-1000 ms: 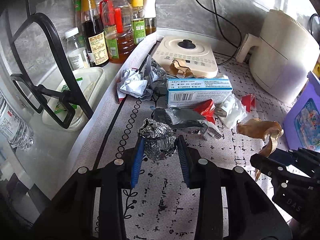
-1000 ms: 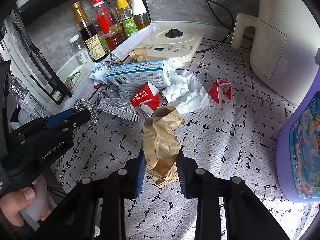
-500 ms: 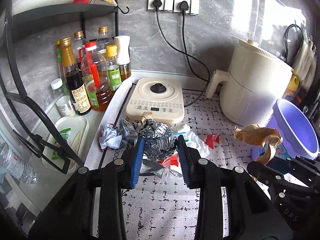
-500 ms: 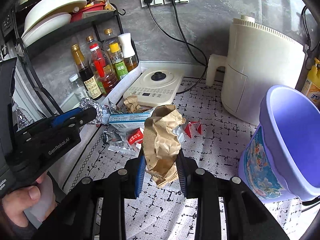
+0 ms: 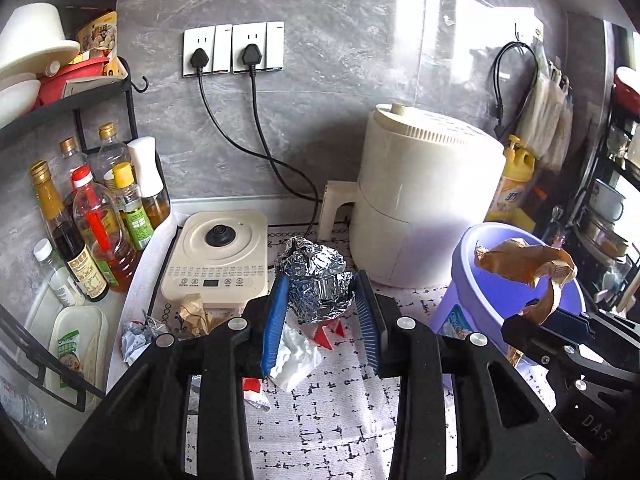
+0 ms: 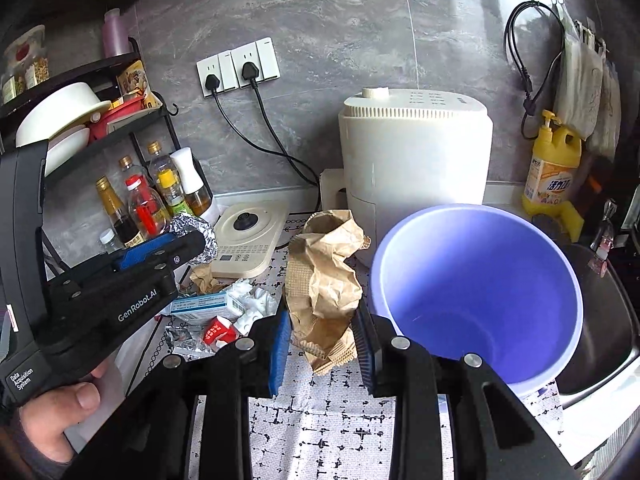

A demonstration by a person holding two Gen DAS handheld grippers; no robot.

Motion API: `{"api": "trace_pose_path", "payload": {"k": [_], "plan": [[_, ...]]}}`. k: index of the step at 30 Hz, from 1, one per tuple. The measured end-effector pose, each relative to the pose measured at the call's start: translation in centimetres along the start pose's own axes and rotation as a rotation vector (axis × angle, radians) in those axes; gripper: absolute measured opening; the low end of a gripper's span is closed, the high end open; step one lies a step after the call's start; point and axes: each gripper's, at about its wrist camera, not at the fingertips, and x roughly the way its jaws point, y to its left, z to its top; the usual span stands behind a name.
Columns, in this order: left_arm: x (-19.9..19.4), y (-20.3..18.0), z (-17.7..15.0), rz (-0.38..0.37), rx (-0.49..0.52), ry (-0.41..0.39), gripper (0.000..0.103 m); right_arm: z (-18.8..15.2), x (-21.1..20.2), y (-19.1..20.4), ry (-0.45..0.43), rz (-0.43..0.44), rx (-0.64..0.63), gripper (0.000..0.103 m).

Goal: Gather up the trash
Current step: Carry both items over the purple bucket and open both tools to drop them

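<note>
The left gripper (image 5: pixel 320 312) is clamped on a foil ball (image 5: pixel 316 280), held left of the purple bucket (image 6: pixel 472 292). The right gripper (image 6: pixel 322 336) is clamped on crumpled brown paper (image 6: pixel 326 276) just beside the bucket's rim. If either were released short of the rim, trash could be dropped onto the mat (image 6: pixel 320 420).

The left gripper (image 5: pixel 320 312) held a crumpled ball of foil (image 5: pixel 316 280) between its blue pads, lifted clear of the patterned mat (image 5: pixel 320 432). Below it lay a white tissue (image 5: pixel 294 360) and red scraps (image 5: pixel 328 330). Behind stood a flat cream cooker (image 5: pixel 218 256) and a tall cream air fryer (image 5: pixel 424 204). At the right, the right gripper (image 5: pixel 560 320) carried a twisted brown paper bag (image 5: pixel 524 260) in front of the purple bucket (image 5: pixel 460 264). Sauce bottles (image 5: pixel 96 220) crowded the left corner.
</note>
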Motion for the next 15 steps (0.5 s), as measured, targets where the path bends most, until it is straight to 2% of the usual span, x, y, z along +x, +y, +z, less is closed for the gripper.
{"api": "trace_pose_path", "payload": {"k": [5,7,9,15], "plan": [[0.5,-3.3,1.3,-0.064,0.036,-0.024,0.034,0.3,-1.1,-3.2,-0.031,-0.063,0.048,0.03],[0.8,-4.5,1.6,-0.087,0.05,-0.028,0.034,0.4,-1.5,-4.3,-0.044,-0.125,0.06,0.036],[1.1,-5.6,1.9,-0.109,0.061,-0.029,0.034,0.5,-2.0,-5.6,-0.071,-0.17,0.081,0.074],[2.0,-8.8,2.4,-0.168,0.101,-0.027,0.034,0.4,-2.9,-8.7,-0.084,-0.213,0.126,0.074]]}}
